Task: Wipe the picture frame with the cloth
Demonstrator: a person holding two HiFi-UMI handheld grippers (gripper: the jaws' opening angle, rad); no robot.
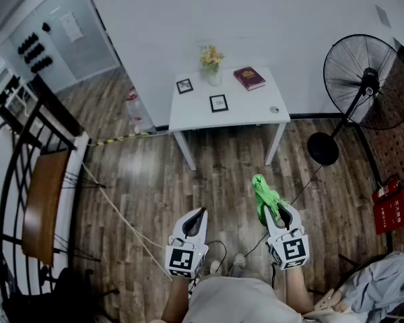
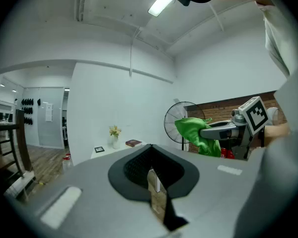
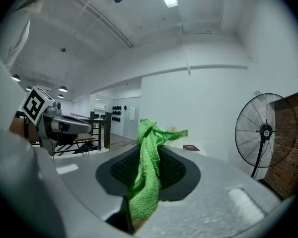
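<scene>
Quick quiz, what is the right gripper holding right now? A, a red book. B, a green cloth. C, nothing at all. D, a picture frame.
B: the fingers of the right gripper are shut on the green cloth, which hangs bunched between them.

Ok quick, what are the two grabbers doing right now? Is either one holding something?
Left gripper: shut, with nothing in it.
Right gripper: shut on the green cloth.
</scene>
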